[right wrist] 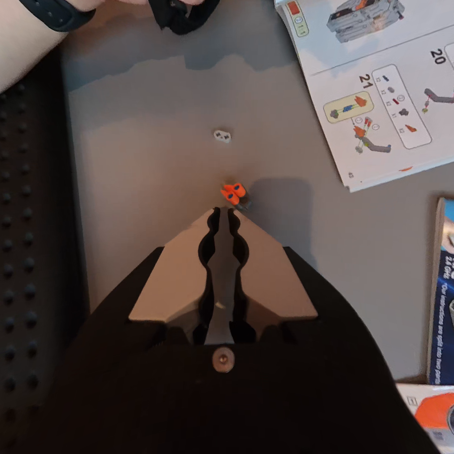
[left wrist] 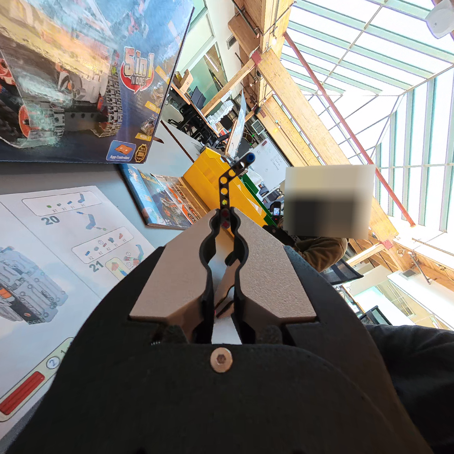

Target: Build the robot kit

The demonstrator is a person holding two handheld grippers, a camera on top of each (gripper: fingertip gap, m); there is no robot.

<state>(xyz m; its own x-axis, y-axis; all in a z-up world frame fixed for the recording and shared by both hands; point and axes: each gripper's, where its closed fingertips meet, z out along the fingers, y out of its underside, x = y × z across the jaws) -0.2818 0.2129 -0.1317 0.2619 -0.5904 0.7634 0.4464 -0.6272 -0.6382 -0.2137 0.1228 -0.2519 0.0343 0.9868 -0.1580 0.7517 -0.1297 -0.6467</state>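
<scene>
Thin black angled plastic beam with round holes and a blue pin at its tip (left wrist: 227, 186): light, stiff, small; best pinched at its straight lower end. Left gripper (left wrist: 224, 216) is clamped there, holding it in the air. Long axis runs away from the tongs, tip bending right.

Right gripper (right wrist: 223, 209): narrow gap, nothing held, just near of small orange two-piece plastic assembly (right wrist: 233, 192) on grey table (right wrist: 147, 147). White connector (right wrist: 222, 135) farther; instruction booklet (right wrist: 368, 98) right.

Bent black beam (left wrist: 225, 189) upright, clamped
</scene>
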